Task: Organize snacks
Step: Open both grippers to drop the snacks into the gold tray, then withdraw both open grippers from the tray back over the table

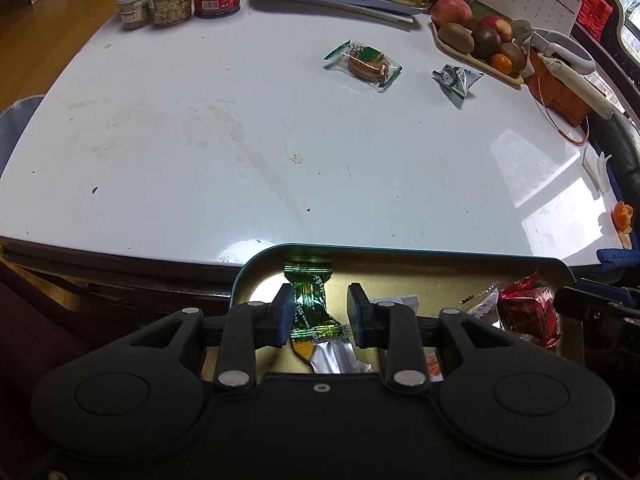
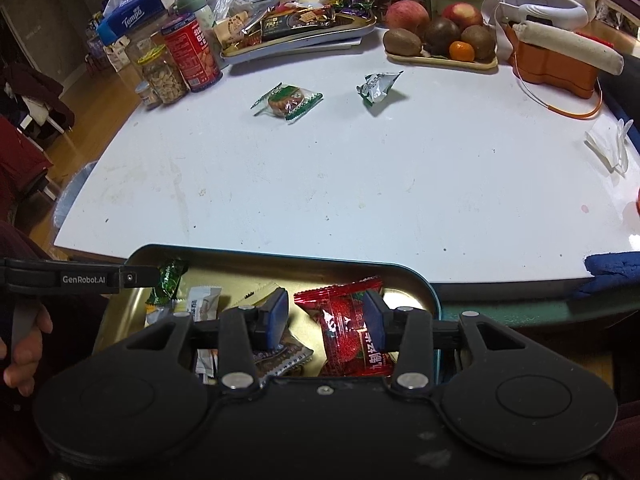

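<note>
A gold tin tray [image 1: 440,268] with a teal rim sits at the near table edge and holds several wrapped snacks. My left gripper [image 1: 318,310] is open above it, its jaws either side of a green foil candy [image 1: 310,300] that lies in the tray. My right gripper [image 2: 326,316] is open over the same tray [image 2: 240,258], with a red wrapped snack [image 2: 344,328] between its jaws. On the white table [image 1: 240,140] lie a clear-wrapped biscuit [image 1: 366,62] and a crumpled green-and-silver packet [image 1: 456,78]; both also show in the right wrist view, the biscuit [image 2: 286,102] and the packet [image 2: 376,86].
At the back stand a nut jar [image 2: 162,74], a red can [image 2: 192,54], a second tray of snacks [image 2: 296,26] and a fruit plate [image 2: 440,40]. An orange box [image 2: 556,68] with a white roll stands at the right. A blue cloth [image 2: 612,268] lies at the near right edge.
</note>
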Demonstrator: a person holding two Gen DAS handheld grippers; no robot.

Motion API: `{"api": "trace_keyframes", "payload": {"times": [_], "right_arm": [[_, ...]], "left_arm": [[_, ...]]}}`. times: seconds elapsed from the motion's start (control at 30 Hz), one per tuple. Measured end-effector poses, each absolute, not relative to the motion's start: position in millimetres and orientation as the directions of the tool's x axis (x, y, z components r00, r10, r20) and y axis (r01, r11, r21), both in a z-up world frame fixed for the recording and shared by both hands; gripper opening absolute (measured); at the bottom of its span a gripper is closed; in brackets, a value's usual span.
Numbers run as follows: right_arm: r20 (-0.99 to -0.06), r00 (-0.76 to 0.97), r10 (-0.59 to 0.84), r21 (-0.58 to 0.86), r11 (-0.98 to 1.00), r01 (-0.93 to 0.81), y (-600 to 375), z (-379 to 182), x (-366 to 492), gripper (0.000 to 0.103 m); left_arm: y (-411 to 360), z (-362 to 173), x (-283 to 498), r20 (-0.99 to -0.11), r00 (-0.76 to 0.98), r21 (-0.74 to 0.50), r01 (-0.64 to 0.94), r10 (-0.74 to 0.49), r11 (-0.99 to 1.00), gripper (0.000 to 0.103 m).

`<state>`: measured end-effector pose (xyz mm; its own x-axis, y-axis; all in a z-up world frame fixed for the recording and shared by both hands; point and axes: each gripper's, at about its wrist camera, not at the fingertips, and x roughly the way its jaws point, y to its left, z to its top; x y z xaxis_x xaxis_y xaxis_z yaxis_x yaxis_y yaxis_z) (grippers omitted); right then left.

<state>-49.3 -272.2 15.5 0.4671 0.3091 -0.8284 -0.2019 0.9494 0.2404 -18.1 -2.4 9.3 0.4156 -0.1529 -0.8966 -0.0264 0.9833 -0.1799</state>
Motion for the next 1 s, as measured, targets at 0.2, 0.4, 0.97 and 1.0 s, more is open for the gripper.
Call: {"api": "trace_keyframes", "payload": {"times": [0.2, 0.4, 0.97, 1.0], "right_arm": [[-0.822, 0.458, 0.34, 0.275, 0.94, -0.204, -269.4, 15.7, -46.7, 0.044], [-0.801, 0.461, 0.382, 0.346, 0.924, -0.165, -272.9, 15.9, -39.8, 0.045], [-0.808, 0.443, 0.388, 0.37, 0.92, -0.131, -270.1, 15.3, 14.1, 0.045], [-0.808, 0.44, 0.393, 0.376, 0.918, -0.129, -269.9, 15.0, 17.6, 0.045]], "left_arm": [[-0.6, 8.7, -11.7, -0.893, 0.427, -0.172, -0.026, -0.144, 0.985, 0.037], [1.7, 13.8, -3.9, -0.884, 0.435, -0.199, -0.027, -0.168, 0.98, 0.037], [1.2, 30.6, 63.3, -0.87, 0.471, -0.16, 0.01, -0.145, 0.987, 0.037], [2.9, 32.0, 68.7, -0.867, 0.478, -0.152, 0.008, -0.138, 0.988, 0.037]]}}
